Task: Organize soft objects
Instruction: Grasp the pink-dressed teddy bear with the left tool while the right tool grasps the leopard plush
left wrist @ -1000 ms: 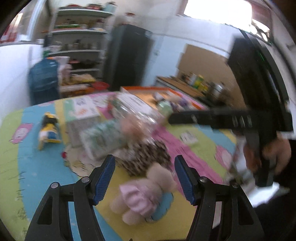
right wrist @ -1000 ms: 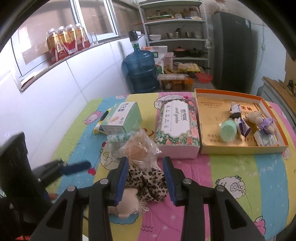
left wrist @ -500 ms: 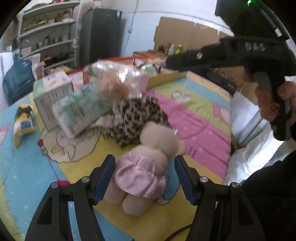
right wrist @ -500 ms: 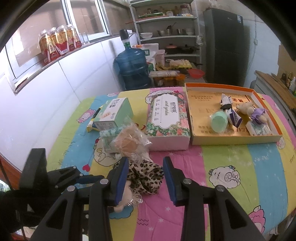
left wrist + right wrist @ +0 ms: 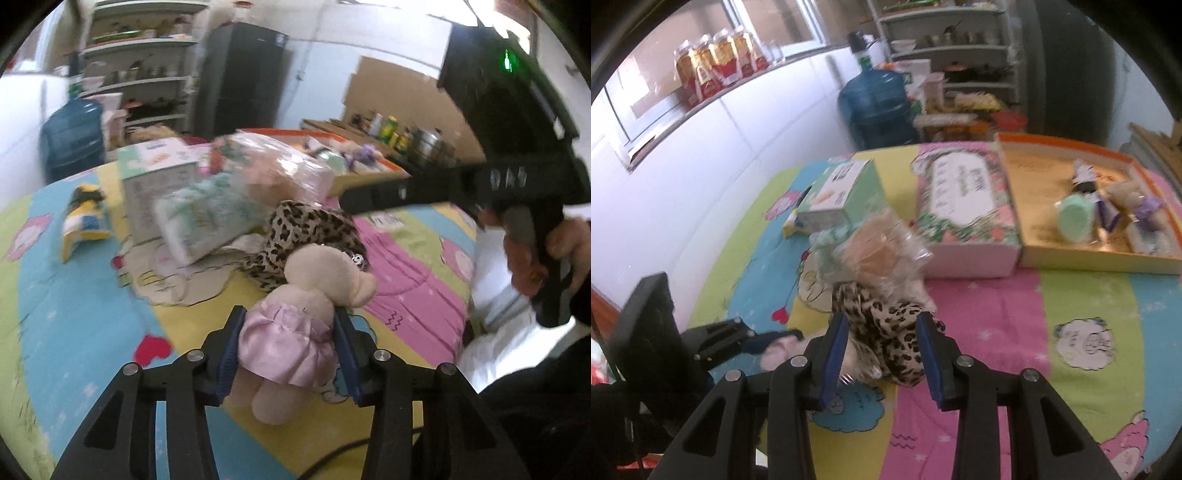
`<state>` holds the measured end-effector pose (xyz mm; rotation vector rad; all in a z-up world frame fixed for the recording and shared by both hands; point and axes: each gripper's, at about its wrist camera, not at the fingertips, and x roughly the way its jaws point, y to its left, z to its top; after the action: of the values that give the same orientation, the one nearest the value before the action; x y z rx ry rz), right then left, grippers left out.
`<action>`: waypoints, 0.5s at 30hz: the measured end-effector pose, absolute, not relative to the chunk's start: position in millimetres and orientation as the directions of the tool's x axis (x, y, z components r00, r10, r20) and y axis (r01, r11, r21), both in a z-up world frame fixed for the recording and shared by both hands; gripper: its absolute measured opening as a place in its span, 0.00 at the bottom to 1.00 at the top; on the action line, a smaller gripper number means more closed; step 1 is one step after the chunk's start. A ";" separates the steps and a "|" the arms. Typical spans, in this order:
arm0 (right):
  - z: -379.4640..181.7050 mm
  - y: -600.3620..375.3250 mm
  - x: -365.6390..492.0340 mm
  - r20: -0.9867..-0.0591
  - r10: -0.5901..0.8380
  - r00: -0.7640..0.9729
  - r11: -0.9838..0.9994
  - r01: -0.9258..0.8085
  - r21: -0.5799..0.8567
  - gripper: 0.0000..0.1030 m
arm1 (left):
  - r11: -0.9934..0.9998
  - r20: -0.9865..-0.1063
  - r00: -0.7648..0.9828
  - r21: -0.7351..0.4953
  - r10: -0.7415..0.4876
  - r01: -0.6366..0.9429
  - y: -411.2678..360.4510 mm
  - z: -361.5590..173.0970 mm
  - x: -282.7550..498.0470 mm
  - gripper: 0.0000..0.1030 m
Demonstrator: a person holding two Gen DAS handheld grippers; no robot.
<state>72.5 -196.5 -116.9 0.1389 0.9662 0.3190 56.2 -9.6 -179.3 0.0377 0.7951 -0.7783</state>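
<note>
Striped in yellow, pink, blue and green, a cartoon-print cloth point(image 5: 993, 314) is covering the table and carrying everything else. At its far right an orange-rimmed tray point(image 5: 1086, 258) is holding a few small toys, among them a mint-green round one point(image 5: 1075, 218) and a purple-dressed doll point(image 5: 1148, 206). Just left of the tray, touching it, a floral box point(image 5: 964, 199) is lying flat, and farther left a green carton point(image 5: 846, 195) is sitting near the far edge. In the middle of the cloth a crinkly clear bag point(image 5: 882, 251) with something tan inside is leaning beside a pale tissue pack point(image 5: 207, 218). Right in front of them a leopard-print plush point(image 5: 886, 332) is lying between the blue pads of the right gripper point(image 5: 882, 354); whether those pads are pressing on it cannot be told. Nearest, the left gripper point(image 5: 288, 350) has just been closing its jaws and is now squeezing a beige plush point(image 5: 310, 291) in a pink satin skirt, which is lying on the yellow stripe against the leopard one. A hand point(image 5: 554, 254) is gripping the right gripper's handle at the right edge.
</note>
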 end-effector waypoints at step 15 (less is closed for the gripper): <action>-148.2 -171.2 81.9 -0.833 0.326 0.447 0.938 -0.263 0.226 0.54 | 0.924 -0.568 0.729 -0.222 -0.382 0.311 54.1 -141.4 55.3 0.46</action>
<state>81.9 -171.2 -148.2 0.0672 1.0454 0.3650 55.3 54.1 -141.4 -0.1140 0.6504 -0.3823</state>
